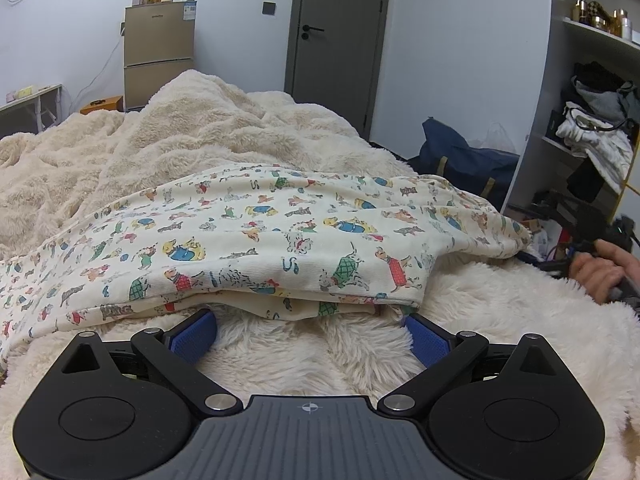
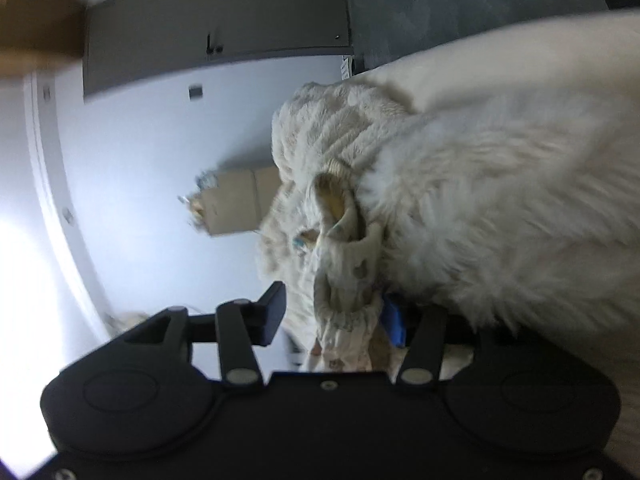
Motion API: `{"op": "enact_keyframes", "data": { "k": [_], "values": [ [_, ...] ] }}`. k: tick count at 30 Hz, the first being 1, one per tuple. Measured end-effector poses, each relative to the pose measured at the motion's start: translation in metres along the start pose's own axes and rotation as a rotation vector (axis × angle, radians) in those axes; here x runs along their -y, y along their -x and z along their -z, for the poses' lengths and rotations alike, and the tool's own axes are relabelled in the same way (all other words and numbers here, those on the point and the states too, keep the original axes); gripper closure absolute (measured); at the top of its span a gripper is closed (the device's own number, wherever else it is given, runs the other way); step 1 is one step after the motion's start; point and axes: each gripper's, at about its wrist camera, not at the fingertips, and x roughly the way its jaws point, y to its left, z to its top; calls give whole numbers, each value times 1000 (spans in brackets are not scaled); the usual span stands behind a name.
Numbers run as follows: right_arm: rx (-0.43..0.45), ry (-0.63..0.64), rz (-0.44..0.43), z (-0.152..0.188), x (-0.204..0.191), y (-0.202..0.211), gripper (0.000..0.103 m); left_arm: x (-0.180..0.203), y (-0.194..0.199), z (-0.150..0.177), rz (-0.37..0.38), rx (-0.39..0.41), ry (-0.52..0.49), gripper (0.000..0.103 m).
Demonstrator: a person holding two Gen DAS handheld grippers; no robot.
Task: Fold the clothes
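On the blanket (image 1: 280, 132), a folded, dog-printed cream garment (image 1: 260, 240) is being flanked by the spread left gripper (image 1: 310, 334), its bunched end lying between the parted right gripper (image 2: 336, 316).

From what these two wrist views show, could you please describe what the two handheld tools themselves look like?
The left tool has a black body with two round side lobes, a ribbed grey centre plate bearing a small crosshair mark, silver pivot pins, and black linkage arms ending in blue textured pads. The right tool looks like the same black build with silver pins; one blue pad shows, though that view is blurred.
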Motion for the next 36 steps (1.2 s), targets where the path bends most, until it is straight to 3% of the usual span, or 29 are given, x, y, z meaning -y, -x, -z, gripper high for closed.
{"op": "enact_keyframes", "data": {
  "k": [2,4,8,12,17,21,23,24,25,28,34,36],
  "values": [
    [30,51,50,-1,-8,-15,45,0,0,0,1,1,1,4],
    [65,43,89,1,-12,-25,54,-1,2,0,0,8,5,4],
    [108,97,171,13,-28,-44,55,-2,4,0,-2,19,14,4],
    [136,53,220,27,-23,-44,62,-1,5,0,-3,21,13,4],
    [111,-118,115,47,-7,-15,66,-2,5,0,0,21,19,4],
    [118,-169,92,38,-8,-31,53,-2,4,-1,0,17,16,4],
    [142,-190,117,29,-9,-46,61,-3,5,0,4,21,21,4],
    [151,-195,134,25,-12,-52,75,-3,5,0,5,23,23,4],
    [155,-192,146,24,-15,-54,81,-4,6,0,7,25,25,4],
    [186,-62,164,19,-49,-53,93,-4,8,0,11,32,27,4],
    [256,209,107,11,-126,-33,97,-3,24,-6,24,99,-1,4],
    [315,281,105,3,-153,-16,97,0,27,-10,19,123,-38,4]
  ]
}}
